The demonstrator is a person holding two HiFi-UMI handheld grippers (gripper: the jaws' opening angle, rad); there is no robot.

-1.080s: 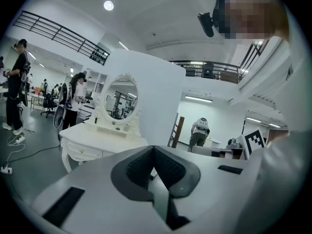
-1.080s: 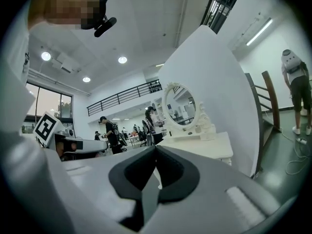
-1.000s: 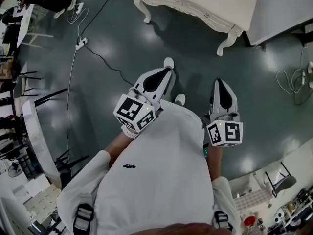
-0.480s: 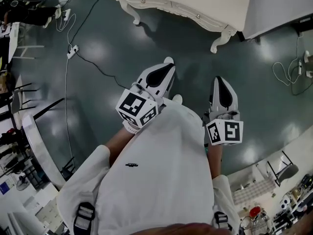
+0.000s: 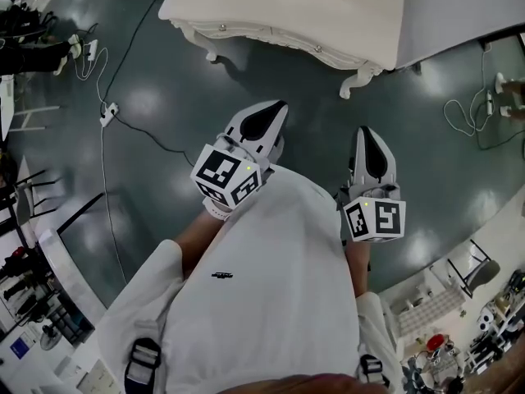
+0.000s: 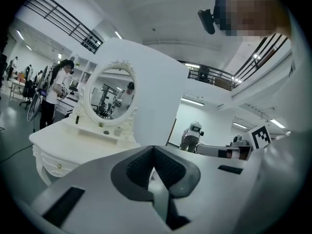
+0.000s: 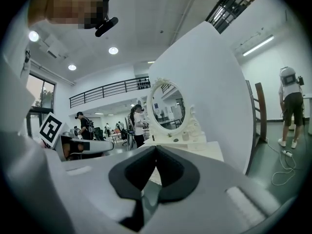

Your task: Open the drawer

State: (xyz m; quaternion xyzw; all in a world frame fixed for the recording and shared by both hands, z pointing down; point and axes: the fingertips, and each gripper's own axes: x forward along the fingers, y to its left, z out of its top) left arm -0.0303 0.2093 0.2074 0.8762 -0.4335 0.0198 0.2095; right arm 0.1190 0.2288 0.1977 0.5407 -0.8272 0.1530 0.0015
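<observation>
Left gripper: my left gripper (image 5: 277,107) is closed and holds nothing. In its own view the dark pads (image 6: 139,167) meet at the tip. It is pointing towards 1 o'clock in the head view.
Right gripper: my right gripper (image 5: 366,131) is also closed and empty, with its pads (image 7: 173,172) pressed together. It is pointing at 12 o'clock.
Marker cubes: one cube (image 5: 227,179) rides on the back of the left gripper and the other (image 5: 375,220) on the right. Both are close in front of my white shirt (image 5: 271,294).
Dressing table: the white dressing table (image 5: 287,6) with curved legs stands at 12 o'clock across the dark floor (image 5: 180,80), well apart from both grippers.
Drawer: the drawer (image 6: 56,164) is in the table's front, under the top, with a small knob. It looks flush and shut, and neither gripper is touching it.
Mirror: an oval mirror (image 6: 109,94) stands upright on the tabletop, at about 10 o'clock in the left gripper view.
Cable: a black cable (image 5: 143,131) runs over the floor at 9 to 10 o'clock, leading to a power strip (image 5: 107,112).
People: I can see a person in dark trousers (image 6: 51,99) standing by the table's far side at 9 o'clock in the left gripper view.
</observation>
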